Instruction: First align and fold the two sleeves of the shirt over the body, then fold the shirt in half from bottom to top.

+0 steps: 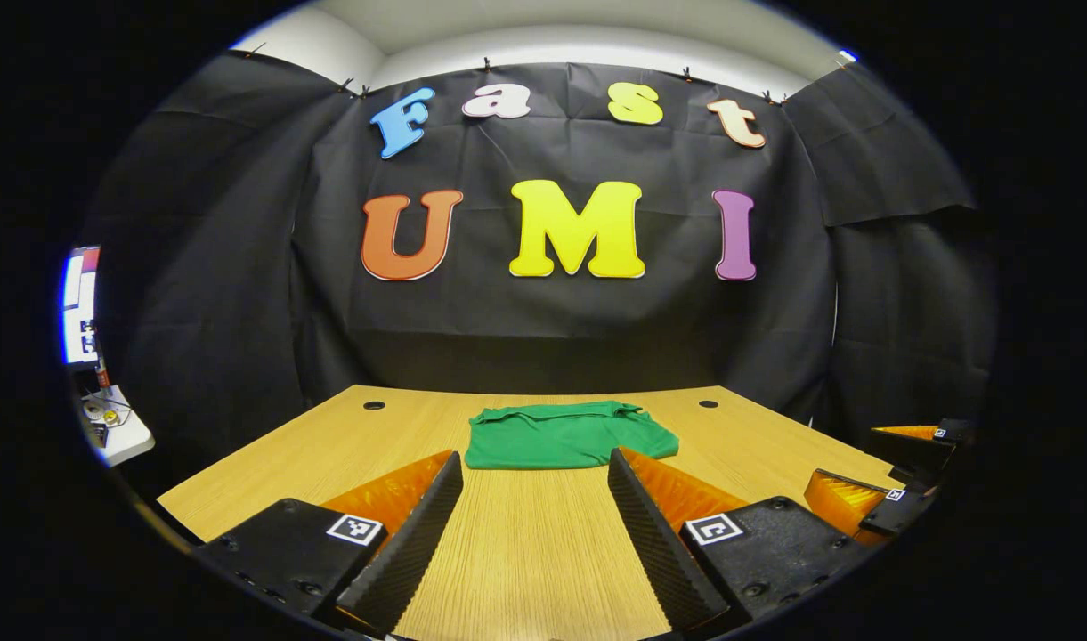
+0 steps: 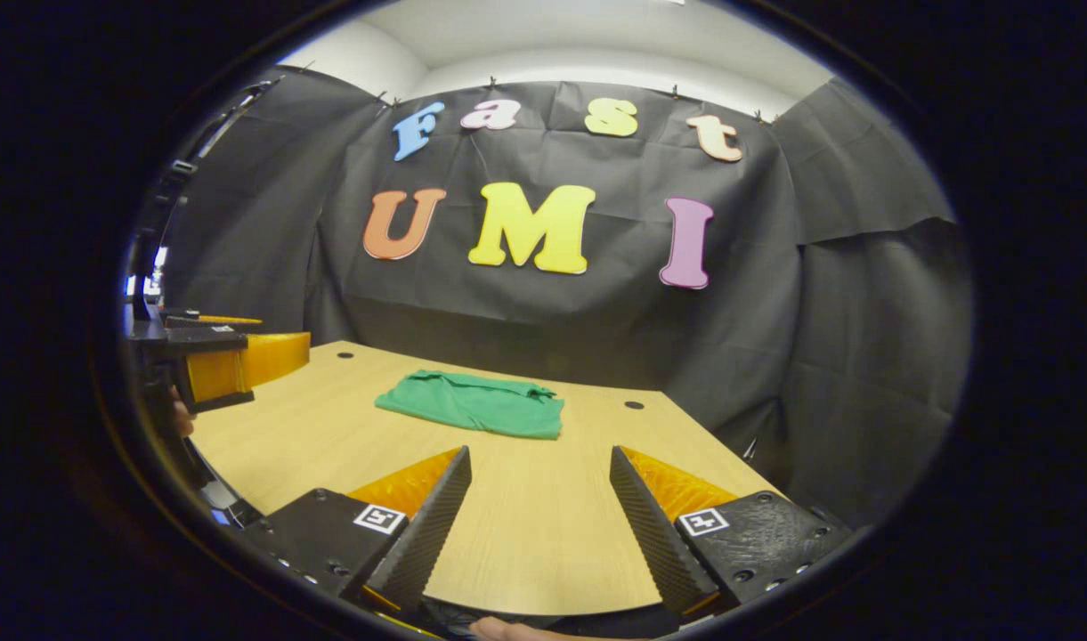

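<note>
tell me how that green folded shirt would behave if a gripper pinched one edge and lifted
The green folded cloth shirt would probably go floppy: it lies flat in soft layers with a rumpled collar edge, so the fold would likely fall open. It looks thin, likely light. On the smooth wooden table, a push would probably bunch it or slide it.

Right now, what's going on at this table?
A green shirt lies on the light wooden table, already folded into a compact rectangle with its collar toward the booth's wall. The left gripper and right gripper both hang open over the table's near side, short of the shirt, holding nothing. The folding looks finished.
</note>
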Motion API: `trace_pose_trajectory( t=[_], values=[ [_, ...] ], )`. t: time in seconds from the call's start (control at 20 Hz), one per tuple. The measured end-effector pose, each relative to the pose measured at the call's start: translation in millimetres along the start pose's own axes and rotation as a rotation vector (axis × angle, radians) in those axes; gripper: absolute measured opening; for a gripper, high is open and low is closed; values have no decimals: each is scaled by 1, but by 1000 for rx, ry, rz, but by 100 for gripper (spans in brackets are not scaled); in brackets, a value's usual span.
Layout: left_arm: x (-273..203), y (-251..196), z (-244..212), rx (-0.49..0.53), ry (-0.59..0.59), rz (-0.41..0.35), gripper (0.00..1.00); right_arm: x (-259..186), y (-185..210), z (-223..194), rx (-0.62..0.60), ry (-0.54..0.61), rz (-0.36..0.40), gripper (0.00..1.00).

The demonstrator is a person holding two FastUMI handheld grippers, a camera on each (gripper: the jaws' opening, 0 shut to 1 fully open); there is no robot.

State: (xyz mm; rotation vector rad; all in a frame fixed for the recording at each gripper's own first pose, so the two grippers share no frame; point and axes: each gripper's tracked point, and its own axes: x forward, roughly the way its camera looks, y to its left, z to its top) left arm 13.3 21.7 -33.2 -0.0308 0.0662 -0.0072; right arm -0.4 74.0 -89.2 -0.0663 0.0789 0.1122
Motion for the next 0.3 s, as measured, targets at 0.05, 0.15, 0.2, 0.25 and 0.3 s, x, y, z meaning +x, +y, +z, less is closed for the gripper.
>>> trace_pose_trajectory(
  t=[0.05, 0.15, 0.2, 0.25, 0.3],
  values=[
    [0, 0, -1, 0, 2, 1, 100, 1, 1, -3, -1, 4, 3, 95],
    [0, -2, -1, 0, 3, 2, 100, 1, 0, -6, -1, 11, 5, 97],
    [1, -2, -3, 1, 6, 0, 100, 2, 1, -7, -4, 14, 6, 97],
    [1, -3, -4, 2, 8, -4, 100, 1, 1, -8, -5, 15, 5, 97],
    [1, -4, -4, 1, 10, -6, 100, 1, 1, -9, -7, 15, 5, 95]
  ],
)
